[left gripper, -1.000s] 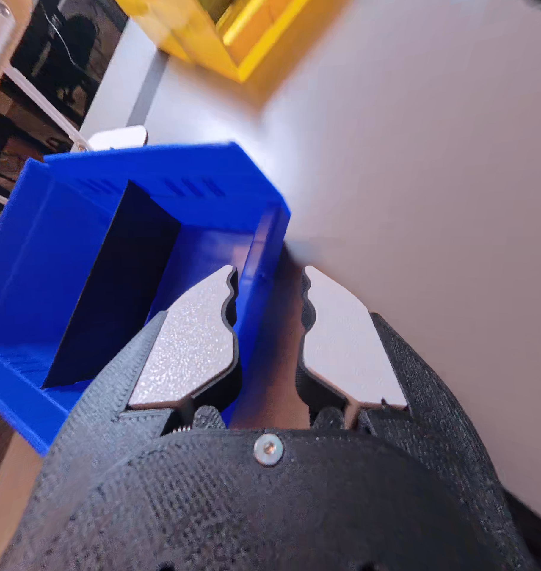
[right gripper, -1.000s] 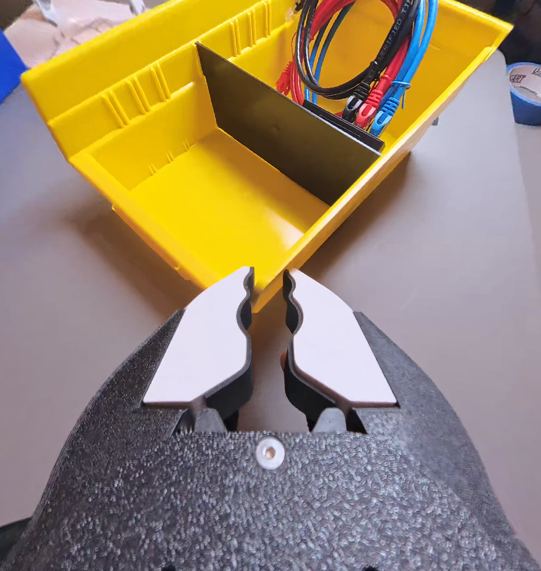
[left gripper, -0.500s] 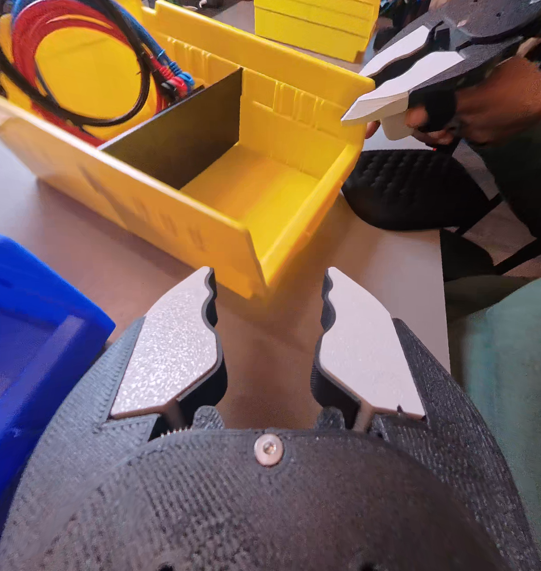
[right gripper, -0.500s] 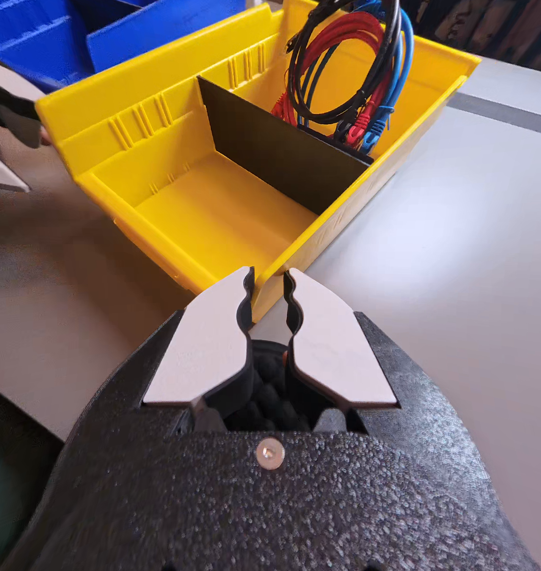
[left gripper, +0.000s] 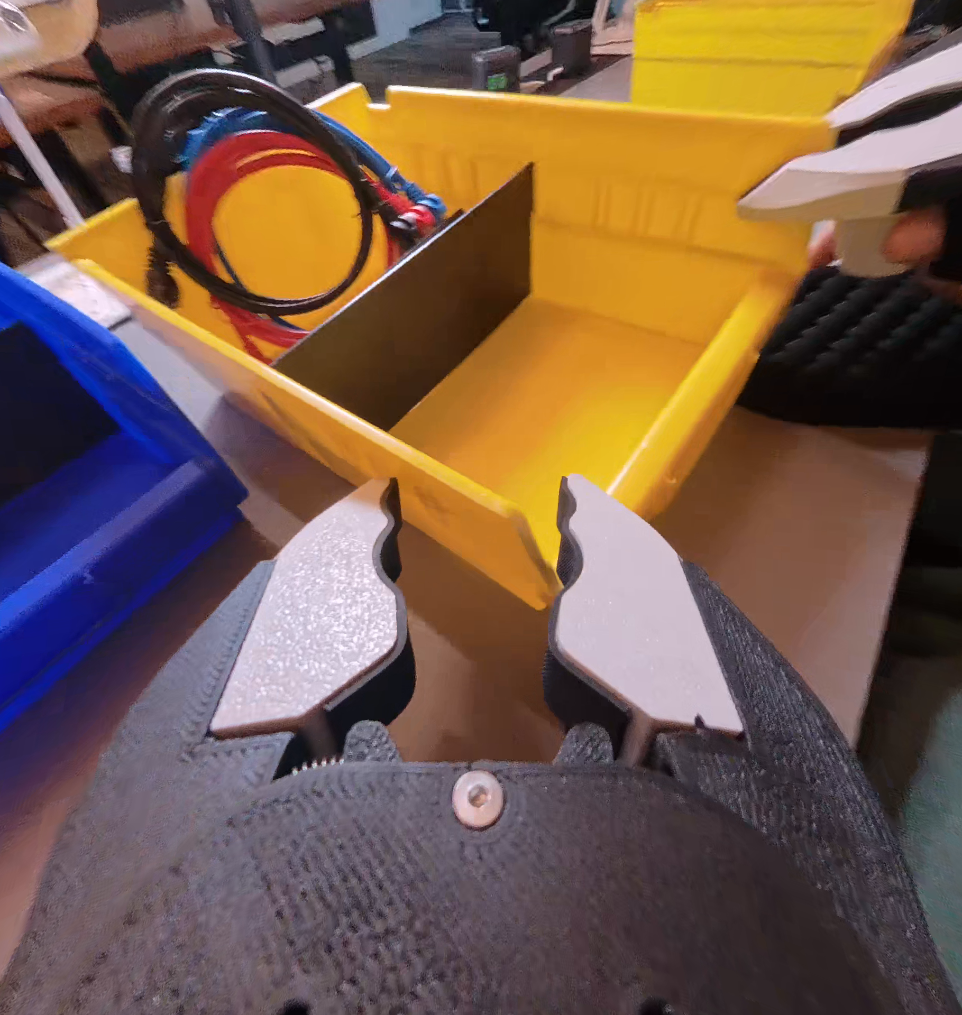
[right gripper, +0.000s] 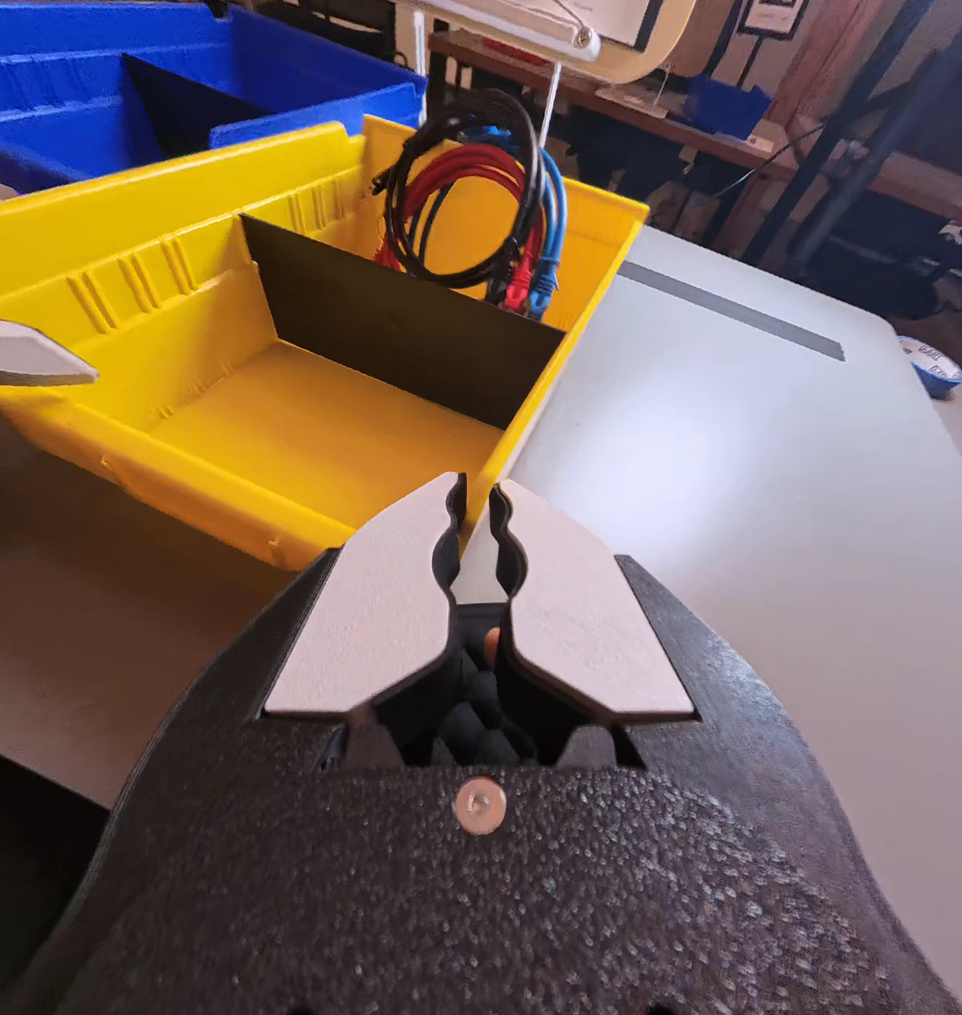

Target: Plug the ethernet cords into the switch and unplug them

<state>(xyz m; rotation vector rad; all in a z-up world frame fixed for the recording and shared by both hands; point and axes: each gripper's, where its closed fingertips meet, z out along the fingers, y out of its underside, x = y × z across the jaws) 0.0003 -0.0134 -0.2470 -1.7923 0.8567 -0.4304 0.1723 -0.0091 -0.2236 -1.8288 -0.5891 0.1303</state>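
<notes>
Coiled black, red and blue ethernet cords (left gripper: 204,187) lie in the far compartment of a yellow bin (left gripper: 357,434), behind a black divider (left gripper: 429,307). They also show in the right wrist view (right gripper: 467,181). No switch is visible. My left gripper (left gripper: 478,489) is open and empty, with its fingers on either side of the bin's near corner. My right gripper (right gripper: 477,483) is nearly closed on nothing, just above the bin's right wall (right gripper: 528,406). The near compartment holds nothing.
A blue bin (left gripper: 83,522) stands left of the yellow one and shows behind it in the right wrist view (right gripper: 302,110). The grey table (right gripper: 742,494) stretches right, with a blue tape roll (right gripper: 934,368) at its edge. A black chair (left gripper: 863,351) sits beyond the table edge. Across from one pair of fingers to the other is roughly 20 centimeters.
The left gripper swung from the blue bin to the yellow bin's near corner and opened wider. The right gripper drew back and its jaws narrowed.
</notes>
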